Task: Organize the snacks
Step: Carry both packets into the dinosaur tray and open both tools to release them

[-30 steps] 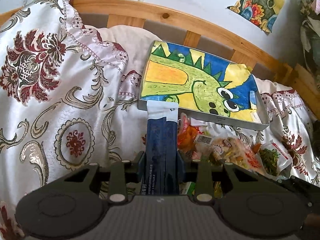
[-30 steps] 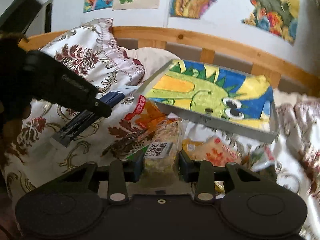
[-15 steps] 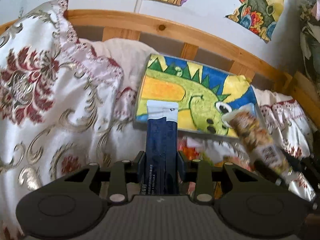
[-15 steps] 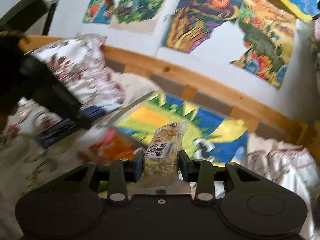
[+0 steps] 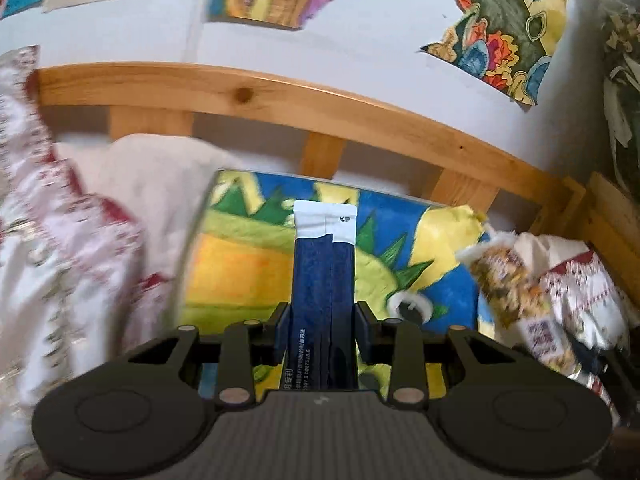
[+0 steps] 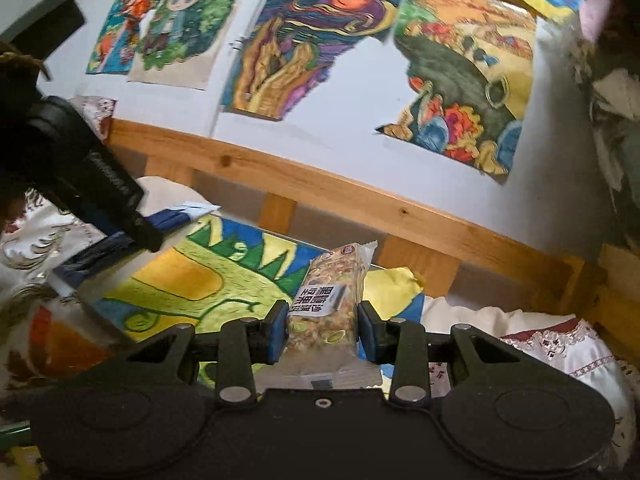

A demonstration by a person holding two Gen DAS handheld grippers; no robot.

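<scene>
Hovering above the dinosaur-painted flat box (image 5: 248, 264), the left gripper (image 5: 323, 330) pinches a navy-and-white sachet (image 5: 324, 280); the right gripper (image 6: 322, 330) clamps a clear-wrapped grain bar (image 6: 332, 292).

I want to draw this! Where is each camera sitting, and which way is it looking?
Left wrist: sits on the left gripper, looking along its dark blue packet at the dinosaur box and headboard.
Right wrist: sits on the right gripper, looking along its nut bar at the wall drawings; the left gripper shows too.
Shared: box, headboard, both snacks.
</scene>
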